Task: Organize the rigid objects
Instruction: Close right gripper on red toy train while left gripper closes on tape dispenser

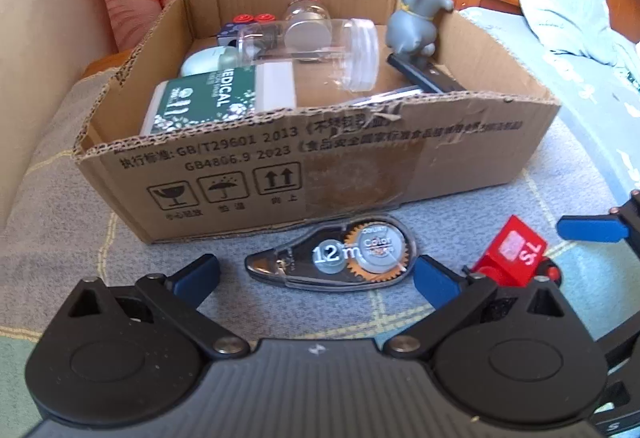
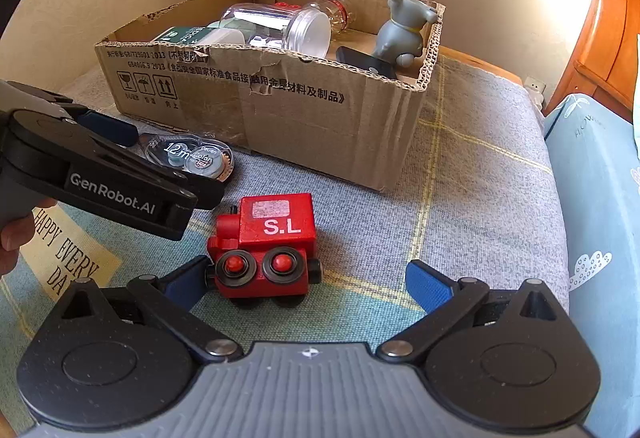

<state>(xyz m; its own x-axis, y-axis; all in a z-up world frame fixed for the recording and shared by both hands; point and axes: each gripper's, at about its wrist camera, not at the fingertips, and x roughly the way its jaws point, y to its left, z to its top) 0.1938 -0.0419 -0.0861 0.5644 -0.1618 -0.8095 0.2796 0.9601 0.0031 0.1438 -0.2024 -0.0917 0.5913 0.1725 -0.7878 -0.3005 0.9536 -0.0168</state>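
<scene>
A clear correction-tape dispenser [image 1: 336, 254] marked "12m" lies on the blanket in front of the cardboard box [image 1: 460, 165]. My left gripper [image 1: 316, 274] is open with its blue pads either side of the dispenser, just short of it. A red toy train block [image 2: 266, 246] marked "S.L" lies on the blanket. My right gripper [image 2: 308, 282] is open; its left pad touches the train's left side, its right pad stands well clear. The train also shows in the left wrist view [image 1: 510, 256]. The dispenser also shows in the right wrist view [image 2: 192, 155].
The box [image 2: 320, 125] holds a clear plastic jar [image 1: 312, 47], a green "MEDICAL" pack [image 1: 208, 101], a grey animal figure [image 1: 416, 17], a dark flat object [image 1: 424, 75] and other small items. A bed with a pillow [image 1: 568, 5] lies to the right. Curtains hang behind.
</scene>
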